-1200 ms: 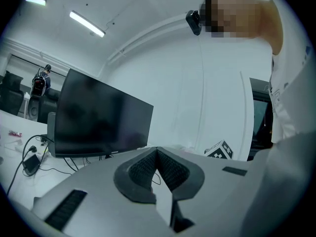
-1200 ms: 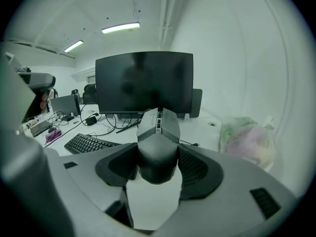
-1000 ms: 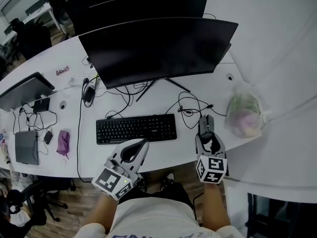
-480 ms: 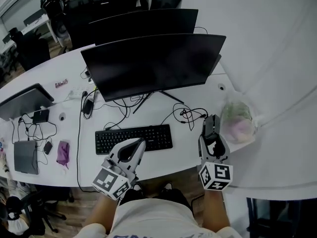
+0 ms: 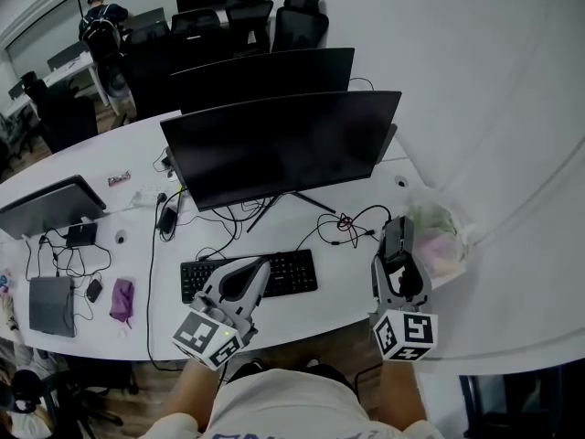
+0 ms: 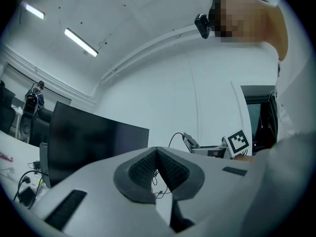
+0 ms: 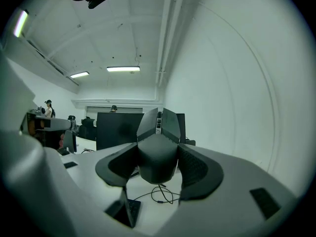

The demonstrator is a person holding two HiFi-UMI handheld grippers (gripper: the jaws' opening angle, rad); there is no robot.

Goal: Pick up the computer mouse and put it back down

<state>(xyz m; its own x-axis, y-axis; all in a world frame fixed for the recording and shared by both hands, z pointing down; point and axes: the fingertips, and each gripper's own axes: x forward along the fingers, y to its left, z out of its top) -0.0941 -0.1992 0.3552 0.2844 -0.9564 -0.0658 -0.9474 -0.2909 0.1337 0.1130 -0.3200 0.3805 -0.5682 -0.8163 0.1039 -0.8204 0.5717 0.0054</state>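
While the right gripper [image 7: 157,158] clamps the mouse [image 7: 157,132] between its two pads, the mouse hangs clear of the desk [image 5: 347,286], nose pointing away from the person. In the right gripper view the white desktop and a loop of cable [image 7: 159,194] show beneath it, so it touches nothing but the pads. From the head view, the mouse sits over the desk's right end, between the keyboard [image 5: 249,275] and a plastic bag [image 5: 441,234] that lies near the right edge, with tangled cable just beyond its nose.

The left gripper [image 5: 260,267] is clenched on nothing: in its own view the ribbed pads [image 6: 143,168] meet at their tips with only a thin gap lower down. It hovers over the keyboard's near edge, tilted toward the right, well apart from the mouse.

Behind the keyboard stands a wide dark monitor [image 5: 283,144] with a second one behind it. Farther left on the desk are a laptop [image 5: 46,204] and a purple pouch [image 5: 122,298].
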